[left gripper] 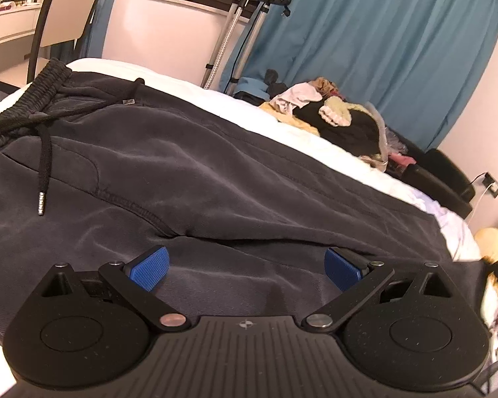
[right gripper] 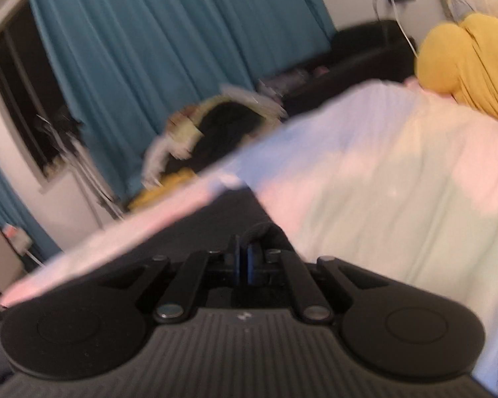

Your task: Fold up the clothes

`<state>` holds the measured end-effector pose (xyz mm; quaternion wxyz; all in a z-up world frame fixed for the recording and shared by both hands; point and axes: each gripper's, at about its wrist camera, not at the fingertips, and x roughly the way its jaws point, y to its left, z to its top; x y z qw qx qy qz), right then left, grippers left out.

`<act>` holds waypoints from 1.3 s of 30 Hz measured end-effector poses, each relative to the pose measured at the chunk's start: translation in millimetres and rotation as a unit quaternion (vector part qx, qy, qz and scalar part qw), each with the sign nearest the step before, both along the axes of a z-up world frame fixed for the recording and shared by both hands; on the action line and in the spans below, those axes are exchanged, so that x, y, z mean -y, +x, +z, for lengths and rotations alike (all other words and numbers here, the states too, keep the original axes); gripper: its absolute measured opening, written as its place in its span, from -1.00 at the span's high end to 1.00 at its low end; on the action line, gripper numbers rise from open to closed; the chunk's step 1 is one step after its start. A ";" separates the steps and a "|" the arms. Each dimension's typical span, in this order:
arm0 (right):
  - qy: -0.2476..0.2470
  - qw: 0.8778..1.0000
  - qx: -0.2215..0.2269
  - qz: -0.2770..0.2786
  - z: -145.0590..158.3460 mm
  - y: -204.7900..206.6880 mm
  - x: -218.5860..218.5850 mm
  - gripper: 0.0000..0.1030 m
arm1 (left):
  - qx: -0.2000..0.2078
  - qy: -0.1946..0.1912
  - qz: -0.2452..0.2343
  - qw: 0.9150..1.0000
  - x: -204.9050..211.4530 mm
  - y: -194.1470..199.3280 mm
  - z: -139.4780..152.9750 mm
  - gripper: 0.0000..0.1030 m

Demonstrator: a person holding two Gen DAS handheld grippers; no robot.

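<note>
Teal curtains (left gripper: pixel 381 49) are hanging along the wall behind a white-sheeted bed (left gripper: pixel 282 126), while a chair (left gripper: pixel 66 10) is standing at a pale desk (left gripper: pixel 6 30) in the far corner. A metal stand (left gripper: pixel 235 33) is leaning up beneath the window sill (left gripper: pixel 186 1). A dark ottoman (left gripper: pixel 441 175) is sitting near a wall socket (left gripper: pixel 493 184), and a mustard-yellow cushion (right gripper: pixel 464 63) is resting at the bed's head.

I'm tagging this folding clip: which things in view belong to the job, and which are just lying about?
In the job:
- dark grey drawstring sweatpants spread on the bed
- left gripper, open above them
- right gripper, shut on dark fabric

Lying about:
- heap of mixed clothes
- mustard-yellow cushion
- beige chair
</note>
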<state>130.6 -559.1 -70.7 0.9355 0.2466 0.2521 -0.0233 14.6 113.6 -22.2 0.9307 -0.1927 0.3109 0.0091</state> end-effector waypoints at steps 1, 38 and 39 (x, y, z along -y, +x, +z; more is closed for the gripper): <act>0.000 1.000 -0.022 -0.003 -11.0 5.9 0.0 0.90 | 0.002 -0.002 0.000 1.000 -0.2 0.1 0.1 -0.96; 0.215 0.974 -0.075 0.003 -25.2 -172.3 10.7 -0.65 | -0.048 -0.190 0.250 0.948 -233.8 -100.5 -25.8 -0.98; 0.225 0.971 -0.080 0.003 -28.1 -172.3 10.2 -0.65 | -0.047 -0.204 0.246 0.947 -237.4 -97.8 -31.3 -0.98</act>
